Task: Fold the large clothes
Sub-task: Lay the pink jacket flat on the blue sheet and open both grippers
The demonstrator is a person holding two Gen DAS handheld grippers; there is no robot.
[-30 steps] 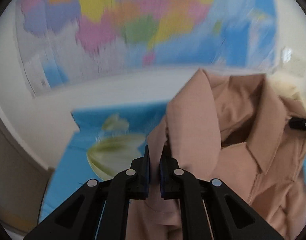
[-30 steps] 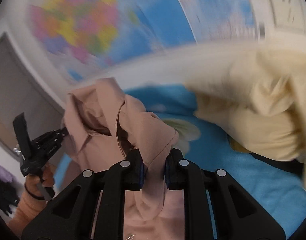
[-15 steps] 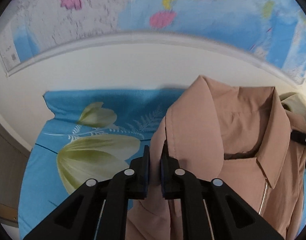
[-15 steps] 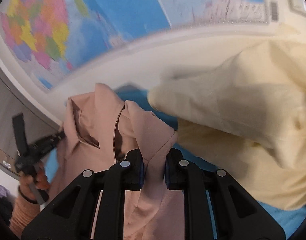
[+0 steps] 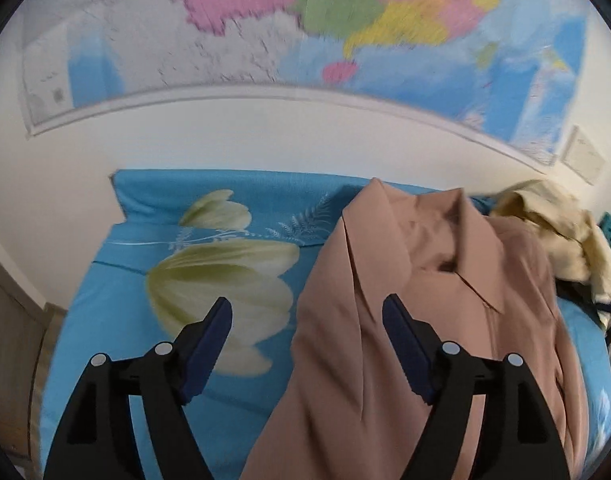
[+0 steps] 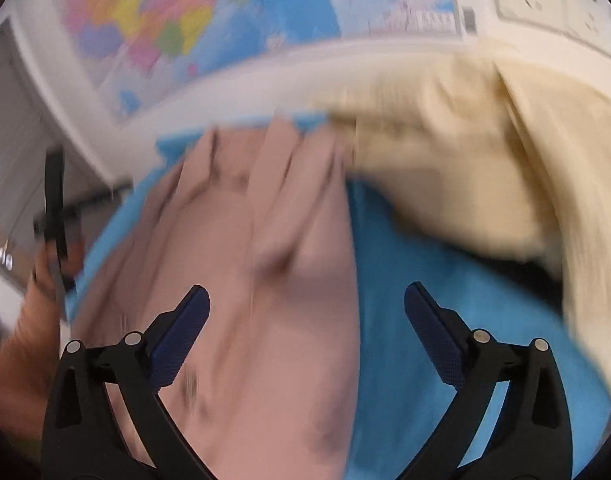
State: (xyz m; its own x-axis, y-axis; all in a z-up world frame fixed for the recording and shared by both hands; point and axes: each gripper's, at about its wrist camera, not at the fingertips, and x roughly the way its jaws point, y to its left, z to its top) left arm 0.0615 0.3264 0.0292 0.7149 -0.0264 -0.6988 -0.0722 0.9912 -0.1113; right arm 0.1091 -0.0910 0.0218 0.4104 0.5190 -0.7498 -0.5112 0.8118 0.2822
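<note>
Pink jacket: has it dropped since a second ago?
Yes. The pink jacket now lies lower, flat on the blue bedsheet, its collar well below the wall map.

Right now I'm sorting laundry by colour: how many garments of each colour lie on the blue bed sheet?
Dusty pink: 1, the pink jacket lying flat with its collar toward the wall.
Pale yellow: 1, the yellow garment bunched beside it.
Total: 2 garments on the blue sheet.
</note>
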